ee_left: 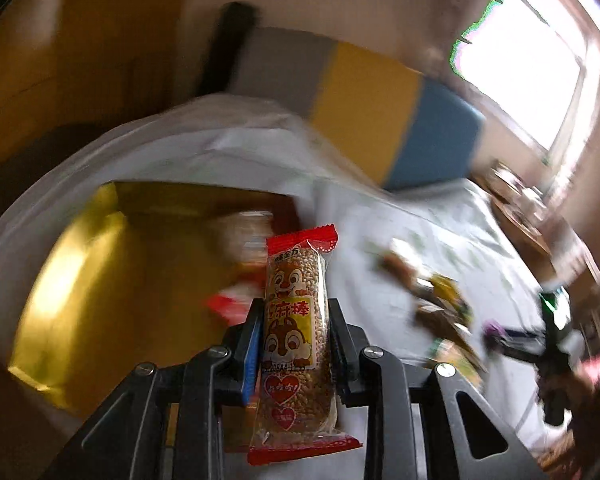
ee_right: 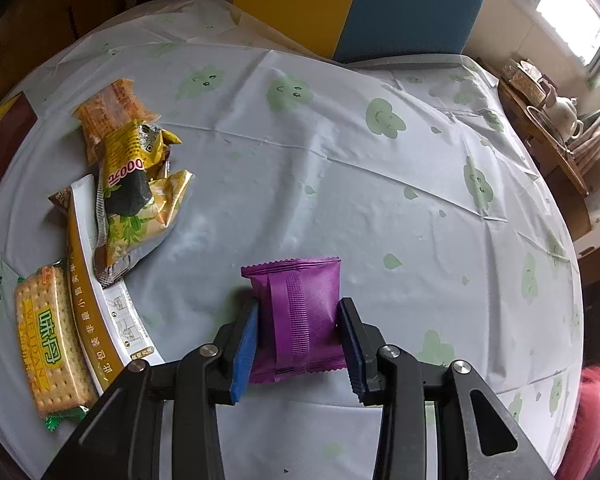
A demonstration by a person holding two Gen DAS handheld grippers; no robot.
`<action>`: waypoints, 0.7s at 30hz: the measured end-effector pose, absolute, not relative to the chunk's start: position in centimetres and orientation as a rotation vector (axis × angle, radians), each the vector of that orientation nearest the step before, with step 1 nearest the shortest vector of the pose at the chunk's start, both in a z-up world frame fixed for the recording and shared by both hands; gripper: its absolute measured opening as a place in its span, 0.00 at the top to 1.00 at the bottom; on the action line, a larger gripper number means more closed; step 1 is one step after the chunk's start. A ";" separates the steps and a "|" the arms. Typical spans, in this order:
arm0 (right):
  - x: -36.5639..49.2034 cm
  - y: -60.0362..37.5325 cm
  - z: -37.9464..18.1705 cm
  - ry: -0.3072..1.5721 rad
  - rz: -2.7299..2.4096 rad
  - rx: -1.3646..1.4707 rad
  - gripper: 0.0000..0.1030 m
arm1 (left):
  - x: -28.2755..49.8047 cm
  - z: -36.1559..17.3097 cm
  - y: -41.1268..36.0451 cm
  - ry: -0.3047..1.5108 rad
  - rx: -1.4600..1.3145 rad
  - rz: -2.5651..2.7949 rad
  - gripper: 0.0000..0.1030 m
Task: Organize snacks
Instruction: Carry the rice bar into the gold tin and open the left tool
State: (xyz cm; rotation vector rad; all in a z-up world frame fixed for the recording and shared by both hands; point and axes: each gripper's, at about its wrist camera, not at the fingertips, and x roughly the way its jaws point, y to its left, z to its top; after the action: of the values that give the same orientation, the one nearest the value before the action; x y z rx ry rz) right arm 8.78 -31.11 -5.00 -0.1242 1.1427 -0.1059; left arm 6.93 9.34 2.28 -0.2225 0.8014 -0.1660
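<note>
- Left gripper (ee_left: 294,320) is clamped on a red-ended snack bar (ee_left: 294,320) with a squirrel cartoon, held upright above the gold box (ee_left: 100,272); that view is blurry.
- Right gripper (ee_right: 298,320) is pinching a purple packet (ee_right: 298,316) between its blue pads, low over the table (ee_right: 380,200) with its cloud-print cloth.
- Off to the left sits a pile: cracker pack (ee_right: 48,340), yellow packet (ee_right: 128,160), orange packet (ee_right: 112,108).

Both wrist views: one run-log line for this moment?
left tool: shut on sesame bar | right tool: shut on purple packet | gold box: open
</note>
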 end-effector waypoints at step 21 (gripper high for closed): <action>8.8 -30.8 -4.9 1.145 -0.089 -0.134 0.62 | 21.9 -4.9 14.9 1.053 -0.388 0.044 0.64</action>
State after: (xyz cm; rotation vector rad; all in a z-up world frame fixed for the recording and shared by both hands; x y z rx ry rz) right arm 8.81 -30.84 -4.93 -0.1343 1.1450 -0.0889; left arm 21.89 14.85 -4.89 -0.3879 1.0532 0.0436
